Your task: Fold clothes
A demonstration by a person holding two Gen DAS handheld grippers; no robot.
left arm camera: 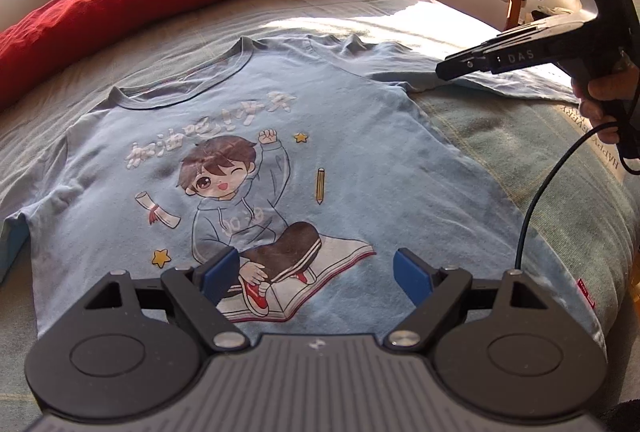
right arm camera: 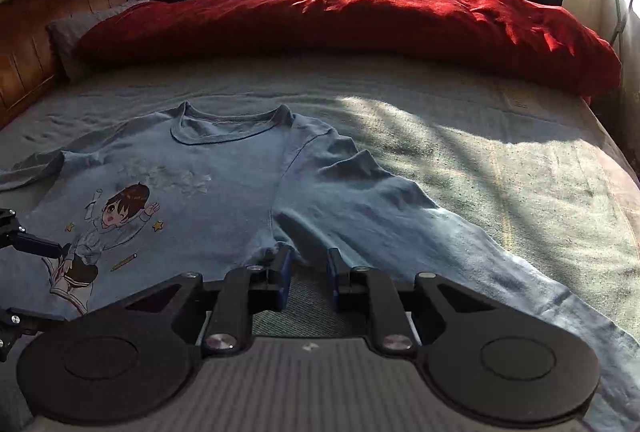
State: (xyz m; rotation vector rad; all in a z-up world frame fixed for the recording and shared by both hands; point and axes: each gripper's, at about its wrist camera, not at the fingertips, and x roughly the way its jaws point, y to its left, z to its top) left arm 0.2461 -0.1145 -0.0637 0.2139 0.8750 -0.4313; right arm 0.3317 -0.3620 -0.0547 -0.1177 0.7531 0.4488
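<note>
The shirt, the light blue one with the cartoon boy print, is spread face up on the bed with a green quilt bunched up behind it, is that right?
Not quite: the quilt bunched up behind the shirt is red, not green. The right wrist view shows it clearly. The rest holds: the light blue shirt with the cartoon boy print lies spread face up on the bed.

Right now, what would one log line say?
shirt: flat on bed | left gripper: open | right gripper: open, empty

Hard window sunlight in patches across the bed [right arm camera: 460, 168], deep shadows, blown-out glare, fisheye-bent edges.
</note>
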